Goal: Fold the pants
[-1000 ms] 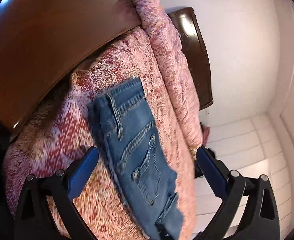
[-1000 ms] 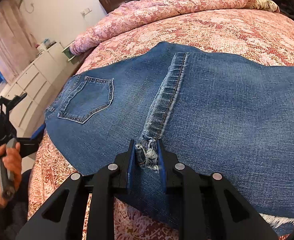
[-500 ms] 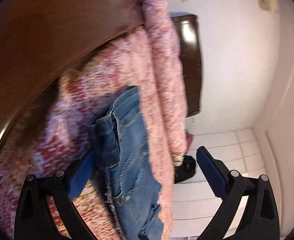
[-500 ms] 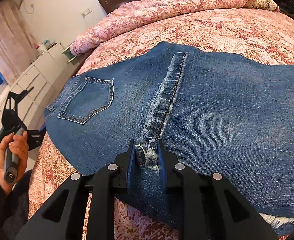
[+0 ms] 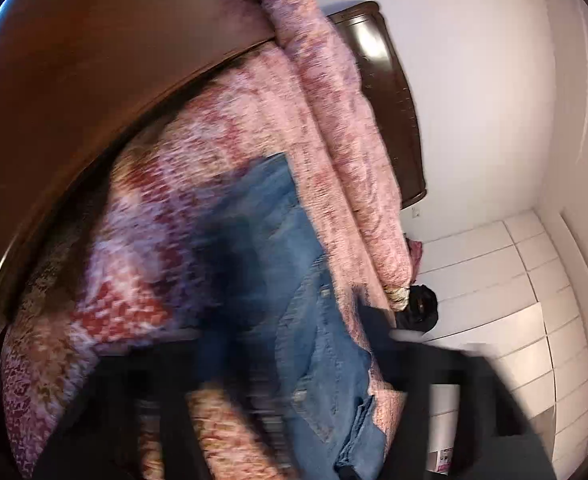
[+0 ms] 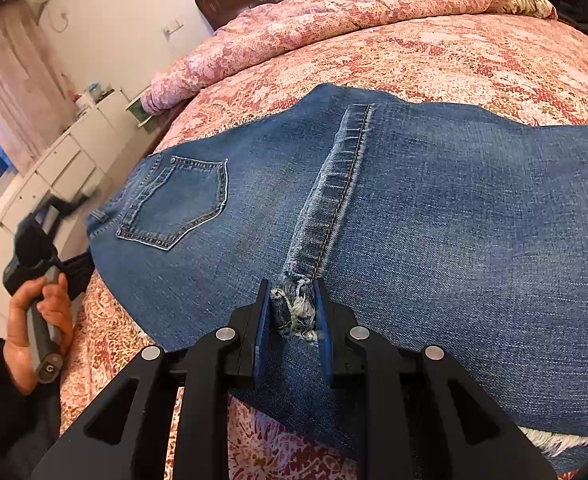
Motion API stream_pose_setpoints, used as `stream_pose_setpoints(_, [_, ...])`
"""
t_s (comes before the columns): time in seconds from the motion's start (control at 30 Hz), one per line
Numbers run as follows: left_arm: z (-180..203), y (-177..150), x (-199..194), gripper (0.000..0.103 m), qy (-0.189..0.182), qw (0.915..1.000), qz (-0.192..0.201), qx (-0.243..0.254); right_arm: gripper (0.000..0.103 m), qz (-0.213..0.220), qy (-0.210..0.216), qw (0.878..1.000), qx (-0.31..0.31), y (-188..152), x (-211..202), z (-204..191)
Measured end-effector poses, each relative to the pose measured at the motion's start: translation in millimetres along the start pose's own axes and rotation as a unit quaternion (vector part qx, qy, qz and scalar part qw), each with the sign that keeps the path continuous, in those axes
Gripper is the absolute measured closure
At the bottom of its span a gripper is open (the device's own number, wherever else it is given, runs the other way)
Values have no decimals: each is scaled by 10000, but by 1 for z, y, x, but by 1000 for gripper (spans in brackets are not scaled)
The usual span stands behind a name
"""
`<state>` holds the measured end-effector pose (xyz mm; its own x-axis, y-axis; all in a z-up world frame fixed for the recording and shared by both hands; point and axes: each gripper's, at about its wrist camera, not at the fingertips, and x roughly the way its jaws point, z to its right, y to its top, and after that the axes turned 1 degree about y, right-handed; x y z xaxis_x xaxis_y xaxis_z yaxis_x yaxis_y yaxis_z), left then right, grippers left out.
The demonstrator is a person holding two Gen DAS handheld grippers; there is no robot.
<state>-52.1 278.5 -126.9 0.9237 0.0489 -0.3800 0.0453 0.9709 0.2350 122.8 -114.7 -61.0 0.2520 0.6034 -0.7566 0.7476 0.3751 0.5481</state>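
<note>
One pair of jeans (image 6: 394, 216) lies spread flat on our bed (image 6: 434, 52), back pocket (image 6: 178, 204) up and a thick seam (image 6: 334, 196) running down the middle toward us. Our right gripper (image 6: 290, 320) is clamped on the frayed end of that seam at the near edge of the denim. The right view alone shows our left hand (image 6: 38, 320) off the bed's side, holding the left gripper (image 6: 50, 236) near the waistband. The left view is badly blurred: we see jeans (image 5: 294, 304) on the bed (image 5: 198, 184) and a dark headboard (image 5: 390, 92), but we cannot tell how that gripper's jaws stand.
</note>
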Motion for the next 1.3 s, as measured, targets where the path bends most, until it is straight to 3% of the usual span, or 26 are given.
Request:
stream_pose_setpoints(0.1, [-19, -1, -1, 90, 31, 9994, -26, -330, 84, 9, -22, 10000, -16, 0, 0, -1])
stream_pose_setpoints(0.2, [-12, -2, 0, 90, 167, 9998, 17, -98, 79, 2, -59, 10000, -76, 0, 1, -4])
stream_pose_setpoints(0.27, [-17, -2, 1, 90, 85, 9999, 18, -143, 60, -36, 111, 9999, -117, 2, 2, -10])
stream_pose_setpoints(0.3, [-17, -2, 1, 90, 92, 9999, 20, -102, 42, -67, 185, 9997, -141, 2, 2, -13])
stream_pose_setpoints(0.33, [-17, -2, 2, 90, 107, 9999, 22, -56, 34, -133, 205, 9995, -201, 3, 2, -19])
stream_pose_setpoints(0.4, [-19, -2, 2, 90, 72, 9999, 17, -73, 33, -239, 96, 9993, -287, 6, -1, -30])
stream_pose_setpoints(0.43, [-19, -1, 2, 90, 65, 10000, 15, -68, 32, -170, 331, 9992, -142, 8, -9, -32])
stream_pose_setpoints(0.5, [-22, -2, 2, 88, 68, 10000, 11, -72, 33, 27, 668, 9977, 53, 9, -25, -30])
stream_pose_setpoints(0.57, [-23, -2, 2, 88, 33, 9999, 8, -103, 45, 238, 723, 9970, 133, 13, -41, -28])
stream_pose_setpoints(0.63, [-24, -2, 1, 88, 31, 9999, 8, -97, 65, 418, 422, 9982, 97, 18, -52, -24])
stream_pose_setpoints(0.73, [-23, -3, 1, 88, 12, 9999, 9, -112, 77, 350, -344, 9988, -49, 24, -47, -13])
stream_pose_setpoints(0.77, [-24, -3, 0, 88, 12, 9999, 11, -114, 79, 283, -480, 9984, -119, 22, -42, -12])
stream_pose_setpoints(0.83, [-23, -3, -1, 88, -13, 9999, 26, -101, 81, -419, -837, 9935, -652, 9, -8, -15])
stream_pose_setpoints(0.9, [-19, -3, -3, 88, -104, 9999, 55, -58, 82, -315, -1120, 9853, -1249, -4, 4, -24])
stream_pose_setpoints(1.13, [23, 4, -4, 89, -494, 9980, 61, 393, 81, -387, -562, 9970, -361, 7, -4, -1])
stream_pose_setpoints(1.3, [68, 1, -3, 89, -691, 9938, 11, 869, 81, -14, 282, 9971, 713, 10, -41, 17])
